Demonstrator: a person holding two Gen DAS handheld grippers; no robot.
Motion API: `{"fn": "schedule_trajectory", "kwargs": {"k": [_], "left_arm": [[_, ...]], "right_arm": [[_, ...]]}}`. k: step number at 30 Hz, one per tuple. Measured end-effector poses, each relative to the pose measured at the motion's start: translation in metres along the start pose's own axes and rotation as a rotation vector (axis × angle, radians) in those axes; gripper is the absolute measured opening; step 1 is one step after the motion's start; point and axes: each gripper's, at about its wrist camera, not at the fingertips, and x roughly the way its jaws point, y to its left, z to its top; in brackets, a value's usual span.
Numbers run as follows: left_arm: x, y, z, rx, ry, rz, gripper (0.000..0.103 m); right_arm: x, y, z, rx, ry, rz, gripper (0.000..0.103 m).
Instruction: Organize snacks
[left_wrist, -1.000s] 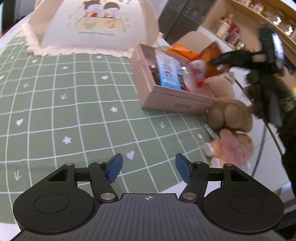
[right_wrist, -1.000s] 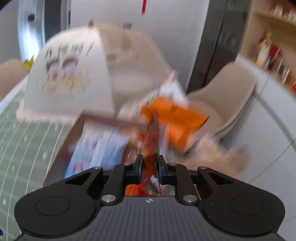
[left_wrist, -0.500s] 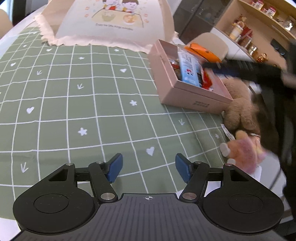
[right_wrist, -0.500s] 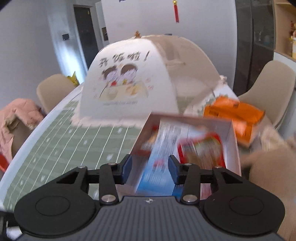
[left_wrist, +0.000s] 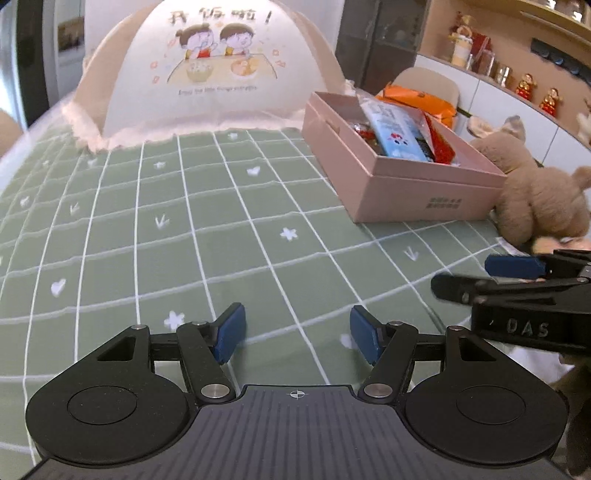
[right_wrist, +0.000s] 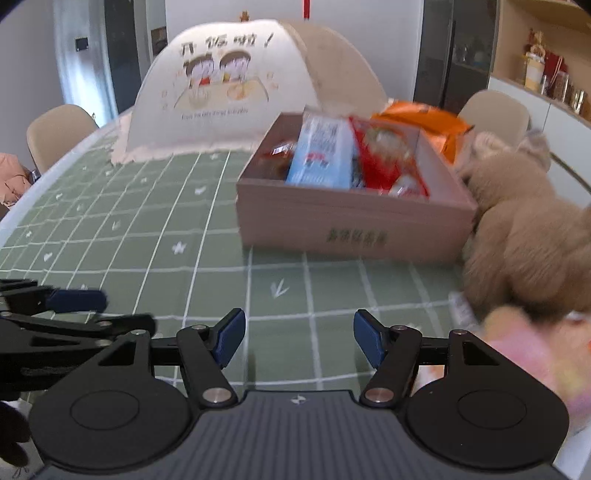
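A pink cardboard box (left_wrist: 413, 184) (right_wrist: 347, 225) stands on the green checked tablecloth and holds several snack packs: a light blue pack (left_wrist: 393, 129) (right_wrist: 321, 153), a red pack (right_wrist: 384, 155) (left_wrist: 439, 142) and small red wrappers. An orange bag (left_wrist: 421, 101) (right_wrist: 424, 118) lies behind the box. My left gripper (left_wrist: 295, 332) is open over bare cloth, with nothing between its fingers. My right gripper (right_wrist: 299, 338) hangs low over the cloth in front of the box, its jaws opening and empty. Each gripper shows at the edge of the other's view.
A mesh food cover (left_wrist: 207, 70) (right_wrist: 240, 88) with a cartoon print stands at the back. A brown plush toy (left_wrist: 543, 199) (right_wrist: 524, 229) leans on the box's right side, a pink plush (right_wrist: 535, 354) nearer the table edge. Chairs and shelves stand beyond.
My right gripper let go of the red pack into the box, opened, and drew back and down toward the near table edge. My left gripper sank a little toward the cloth.
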Motion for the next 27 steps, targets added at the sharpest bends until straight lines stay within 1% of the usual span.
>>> {"fn": "schedule_trajectory", "kwargs": {"k": [3, 5, 6, 7, 8, 9, 11, 16, 20, 27], "left_arm": [[0.007, -0.006, -0.001, 0.057, -0.032, 0.052, 0.068], [0.012, -0.009, -0.002, 0.088, -0.060, 0.077, 0.072], [0.014, -0.008, -0.002, 0.080, -0.073, 0.072, 0.073], [0.016, -0.007, -0.001, 0.076, -0.081, 0.076, 0.074], [0.019, -0.007, 0.000, 0.075, -0.096, 0.081, 0.075], [0.021, -0.006, 0.000, 0.072, -0.106, 0.083, 0.075], [0.025, -0.007, 0.004, 0.065, -0.108, 0.086, 0.075], [0.027, -0.005, 0.005, 0.065, -0.118, 0.078, 0.073], [0.025, -0.001, 0.004, 0.075, -0.118, 0.062, 0.073], [0.027, -0.003, 0.004, 0.071, -0.118, 0.070, 0.073]], "right_arm": [[0.013, -0.003, -0.004, 0.035, 0.026, -0.015, 0.067], [0.016, -0.005, -0.004, 0.049, 0.000, -0.050, 0.072], [0.018, -0.006, -0.004, 0.055, -0.006, -0.067, 0.079], [0.020, -0.008, -0.005, 0.068, -0.007, -0.084, 0.084], [0.023, -0.010, -0.006, 0.088, -0.008, -0.097, 0.092], [0.025, -0.013, -0.008, 0.100, -0.013, -0.099, 0.097], [0.028, -0.015, -0.009, 0.087, -0.034, -0.082, 0.100], [0.030, -0.016, -0.016, 0.092, -0.104, -0.092, 0.102], [0.031, -0.016, -0.015, 0.092, -0.105, -0.096, 0.103], [0.031, -0.016, -0.015, 0.094, -0.105, -0.095, 0.103]]}}
